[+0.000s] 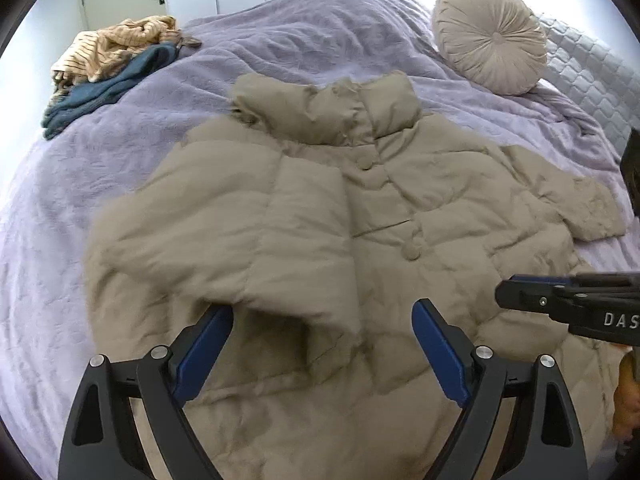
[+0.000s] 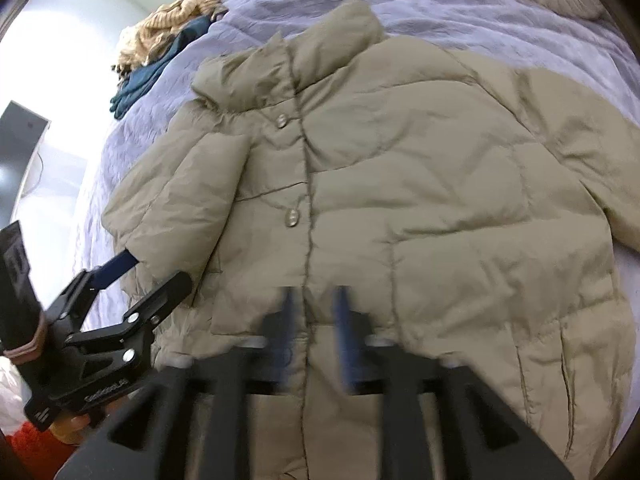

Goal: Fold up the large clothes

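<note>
Left hand-held gripper (image 1: 322, 322) spread wide around jacket (image 1: 400, 208) sleeve – right hand-held gripper (image 2: 312, 312) narrowly parted, empty

A bed (image 1: 280, 40) covered by a wrinkled lilac blanket (image 1: 60, 220) carries everything here. A beige puffer jacket (image 1: 400, 200) lies spread front-up across the middle of the blanket, collar toward the far side, one sleeve stretched out flat and the other folded in over the chest. Near the far edge sits a heap of striped tan and teal clothes (image 1: 116, 64), well apart from a round pleated cushion (image 1: 490, 36) that rests by the quilted headboard (image 1: 592, 80).
</note>
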